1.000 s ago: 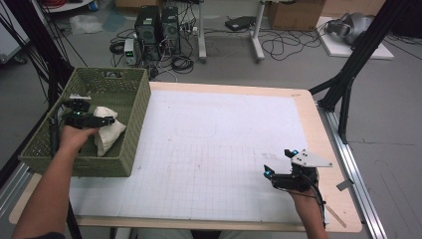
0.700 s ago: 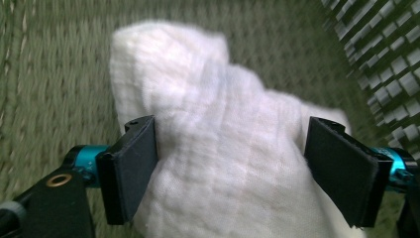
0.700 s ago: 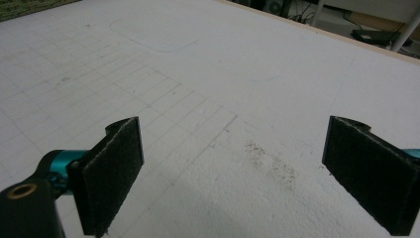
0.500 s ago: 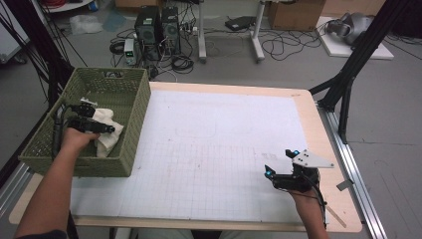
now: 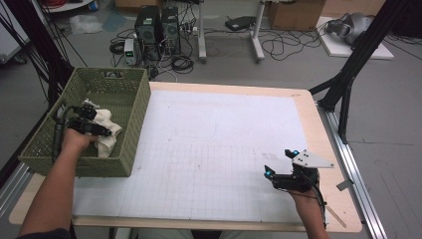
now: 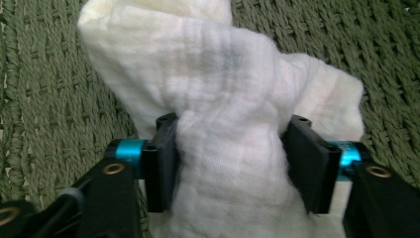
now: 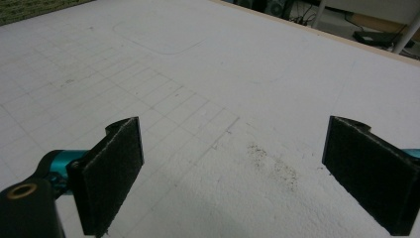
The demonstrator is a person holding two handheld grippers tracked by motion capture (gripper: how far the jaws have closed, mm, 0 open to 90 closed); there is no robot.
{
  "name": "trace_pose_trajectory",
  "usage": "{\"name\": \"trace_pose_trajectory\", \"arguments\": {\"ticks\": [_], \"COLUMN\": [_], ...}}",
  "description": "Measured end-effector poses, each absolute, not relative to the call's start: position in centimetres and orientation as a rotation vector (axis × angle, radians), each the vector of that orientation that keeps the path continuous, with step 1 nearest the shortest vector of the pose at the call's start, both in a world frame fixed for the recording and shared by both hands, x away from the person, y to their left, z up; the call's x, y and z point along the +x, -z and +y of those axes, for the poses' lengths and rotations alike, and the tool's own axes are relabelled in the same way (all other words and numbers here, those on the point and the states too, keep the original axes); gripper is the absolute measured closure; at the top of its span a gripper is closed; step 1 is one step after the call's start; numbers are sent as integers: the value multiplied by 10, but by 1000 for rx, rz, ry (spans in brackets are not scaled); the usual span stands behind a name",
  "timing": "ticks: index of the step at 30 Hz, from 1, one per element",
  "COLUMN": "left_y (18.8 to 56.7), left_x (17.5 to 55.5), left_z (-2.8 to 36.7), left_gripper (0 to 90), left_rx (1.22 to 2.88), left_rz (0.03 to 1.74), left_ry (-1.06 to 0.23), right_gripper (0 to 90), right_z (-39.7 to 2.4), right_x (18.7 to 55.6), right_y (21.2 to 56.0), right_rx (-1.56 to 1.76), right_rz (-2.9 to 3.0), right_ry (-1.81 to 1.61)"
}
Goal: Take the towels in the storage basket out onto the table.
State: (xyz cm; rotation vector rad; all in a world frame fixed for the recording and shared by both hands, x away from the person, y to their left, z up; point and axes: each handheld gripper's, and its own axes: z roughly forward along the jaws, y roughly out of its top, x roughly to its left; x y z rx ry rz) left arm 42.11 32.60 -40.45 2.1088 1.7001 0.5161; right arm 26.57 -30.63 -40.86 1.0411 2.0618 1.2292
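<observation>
White gridded table, green wicker basket at its left edge. Left gripper inside the basket — jaws just closing, pads pinched a white cloth lying on the weave. Right gripper — jaws wide apart, empty, above the table's near right.

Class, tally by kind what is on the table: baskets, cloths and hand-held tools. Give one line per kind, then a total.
Green woven basket: 1
White cloth, in the basket: 1
Hand-held tools: 2, the left tool closed on the cloth, the right tool open
Total: 4
</observation>
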Motion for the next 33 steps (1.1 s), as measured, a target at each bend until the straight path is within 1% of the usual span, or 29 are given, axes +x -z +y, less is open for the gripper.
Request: {"name": "trace_pose_trajectory", "arguments": {"ticks": [1,2,3,4,7,8,14,16,18,22,25,28,33], "left_y": [404,403,401,400,397,397,389,384,382,373,367,353,342], "left_x": [421,421,420,420,419,419,416,413,412,406,403,393,383], "left_z": [326,326,326,326,327,327,330,331,331,332,333,337,343], "left_gripper": [498,498,576,576,658,669,695,698,698,701,701,701,702], "left_rx": [2107,2104,2098,2090,2074,2068,1999,1964,1943,1868,1830,1716,1651], "left_rz": [1698,1690,1686,1681,1668,1661,1650,1638,1629,1583,1555,1503,1462], "left_ry": [-516,-514,-514,-516,-512,-517,-553,-606,-622,-709,-735,-791,-839], "right_gripper": [81,81,81,81,81,81,82,81,81,81,81,81,81], "right_z": [-306,-306,-306,-306,-307,-307,-308,-309,-309,-311,-311,-311,-309], "right_x": [266,266,265,265,265,265,265,264,264,264,263,264,263], "right_y": [409,409,408,408,408,408,408,408,408,407,406,407,406], "right_rx": [1035,1035,1038,1038,1039,1039,1039,1038,1048,1043,1050,1044,1044], "right_rz": [2057,2057,2058,2058,2057,2056,2053,2049,2050,2043,2040,2040,2044], "right_ry": [-1228,-1228,-1231,-1231,-1229,-1227,-1229,-1225,-1230,-1229,-1235,-1234,-1236]}}
